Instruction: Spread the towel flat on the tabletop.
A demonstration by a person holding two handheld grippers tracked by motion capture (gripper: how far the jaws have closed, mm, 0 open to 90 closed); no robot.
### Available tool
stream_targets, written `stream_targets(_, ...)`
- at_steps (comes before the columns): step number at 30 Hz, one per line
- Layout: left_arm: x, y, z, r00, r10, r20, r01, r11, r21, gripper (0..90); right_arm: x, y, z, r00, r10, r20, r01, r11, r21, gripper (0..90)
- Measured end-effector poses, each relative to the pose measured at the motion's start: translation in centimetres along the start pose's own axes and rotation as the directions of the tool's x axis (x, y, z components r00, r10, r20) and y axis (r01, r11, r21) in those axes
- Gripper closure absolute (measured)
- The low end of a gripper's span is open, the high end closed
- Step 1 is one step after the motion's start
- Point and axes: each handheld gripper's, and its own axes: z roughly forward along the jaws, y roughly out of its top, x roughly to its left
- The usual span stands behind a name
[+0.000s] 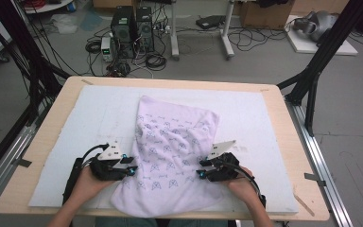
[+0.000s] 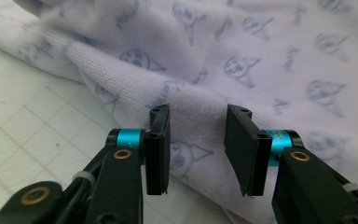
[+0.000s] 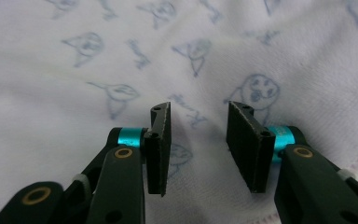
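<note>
On the white mat (image 1: 66, 142) at the near middle of the table (image 1: 52, 104) lies a rumpled pale towel (image 1: 175, 142) printed with small blue figures, its near edge reaching the table's near side. The left gripper (image 1: 128, 169) sits at the towel's left edge and the right gripper (image 1: 202, 174) on its right part, each with jaws spread apart and nothing between them. If either closes from here, my guess is it could pinch only one loose fold or drag the soft cloth sideways, because the fabric is bunched and slack.
</note>
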Motion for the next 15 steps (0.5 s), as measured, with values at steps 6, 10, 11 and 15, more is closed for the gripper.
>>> stream_targets(6, -0.3, -0.4, 1.3, 0.9991, 0.013, -0.041, -0.013, 0.9999, 0.002, 78.4, -0.6, -0.8, -0.1, 0.9982, 0.057, -0.02, -0.058, 0.996, -0.071, 83.1)
stream_targets(10, -0.5, -0.8, 0.4, 0.9993, -0.023, -0.03, 0.022, 0.9997, -0.014, 85.5, 0.2, -0.8, -0.2, 0.9981, 0.026, -0.056, -0.029, 0.998, -0.058, 87.9)
stream_targets(11, -1.1, -1.3, -0.3, 0.999, -0.017, -0.041, 0.017, 0.9997, -0.019, 85.7, 1.0, -0.8, -0.3, 0.9974, 0.01, -0.072, -0.014, 0.998, -0.061, 88.1)
stream_targets(15, -2.4, -1.8, -2.2, 0.9994, -0.007, -0.033, 0.006, 0.9994, -0.035, 85.8, 2.7, -1.0, -1.2, 0.9943, -0.015, -0.105, 0.005, 0.995, -0.1, 88.2)
